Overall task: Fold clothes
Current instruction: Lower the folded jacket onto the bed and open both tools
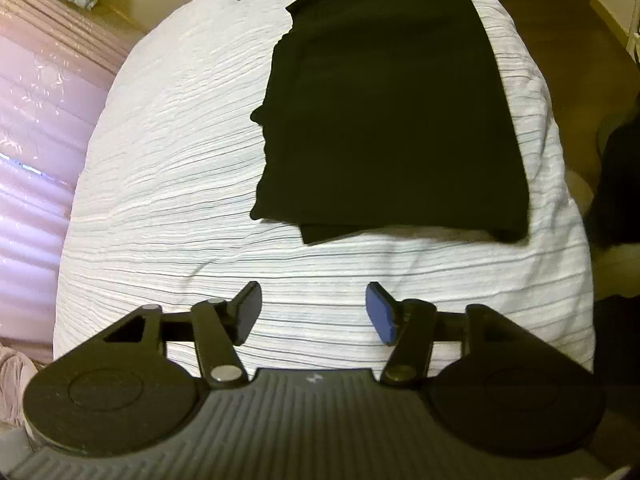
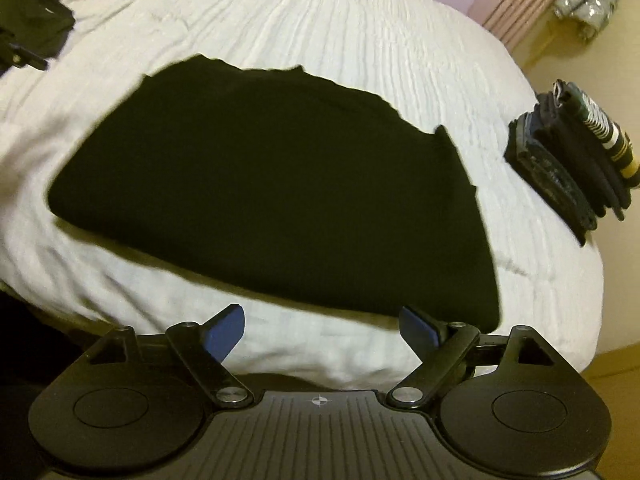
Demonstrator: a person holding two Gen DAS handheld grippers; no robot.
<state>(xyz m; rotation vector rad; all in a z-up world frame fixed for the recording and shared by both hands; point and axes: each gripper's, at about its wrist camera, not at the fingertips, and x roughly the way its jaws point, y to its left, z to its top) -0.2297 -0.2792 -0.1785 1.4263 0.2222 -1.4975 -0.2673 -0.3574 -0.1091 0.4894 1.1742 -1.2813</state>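
A black garment (image 1: 392, 120) lies folded flat on a bed with a white ribbed cover (image 1: 168, 184). In the left wrist view my left gripper (image 1: 314, 312) hovers over bare cover, short of the garment's near edge, open with nothing between its fingers. The right wrist view shows the same black garment (image 2: 280, 192) from another side, spread wide across the white cover (image 2: 360, 40). My right gripper (image 2: 322, 330) is open and empty, close to the garment's near edge above the bed's border.
A stack of folded dark clothes (image 2: 568, 160) sits at the bed's right edge in the right wrist view. More dark items (image 2: 28, 24) lie at the far left. A pink plastic-wrapped surface (image 1: 36, 152) runs beside the bed. Wooden floor (image 1: 576, 64) shows beyond it.
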